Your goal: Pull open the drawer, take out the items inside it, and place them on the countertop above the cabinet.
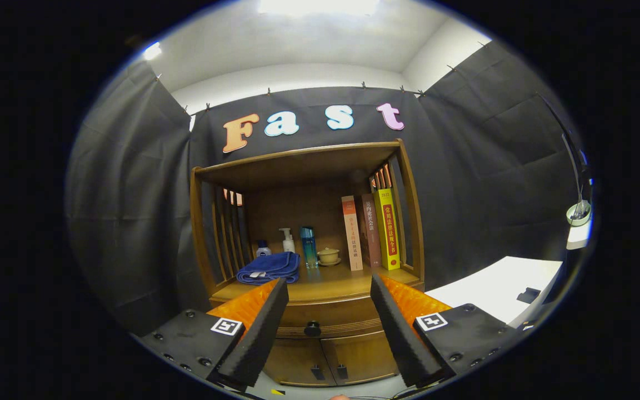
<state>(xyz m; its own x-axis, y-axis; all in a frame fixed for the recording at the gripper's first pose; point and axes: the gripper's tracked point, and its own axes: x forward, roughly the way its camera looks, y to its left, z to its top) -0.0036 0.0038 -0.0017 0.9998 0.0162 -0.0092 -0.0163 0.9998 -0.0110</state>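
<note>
A wooden cabinet with a closed drawer (pixel 325 314) stands ahead, its dark round knob (pixel 313 329) between my fingers and a little beyond them. My gripper (pixel 328 289) is open and holds nothing. The countertop (pixel 325 280) lies just above the drawer, inside an open wooden shelf frame. On it rest a folded blue towel (pixel 270 268), a small white bottle (pixel 263 249), a pump bottle (pixel 287 240), a tall blue bottle (pixel 309 246) and a small lidded cup on a saucer (pixel 329 256). The drawer's contents are hidden.
Three upright books (pixel 371 233) lean at the right end of the countertop. Two small cabinet doors (pixel 328 361) sit below the drawer. A white table (pixel 503 291) with a dark object stands to the right, and a lamp base (pixel 579 213) sits beyond it.
</note>
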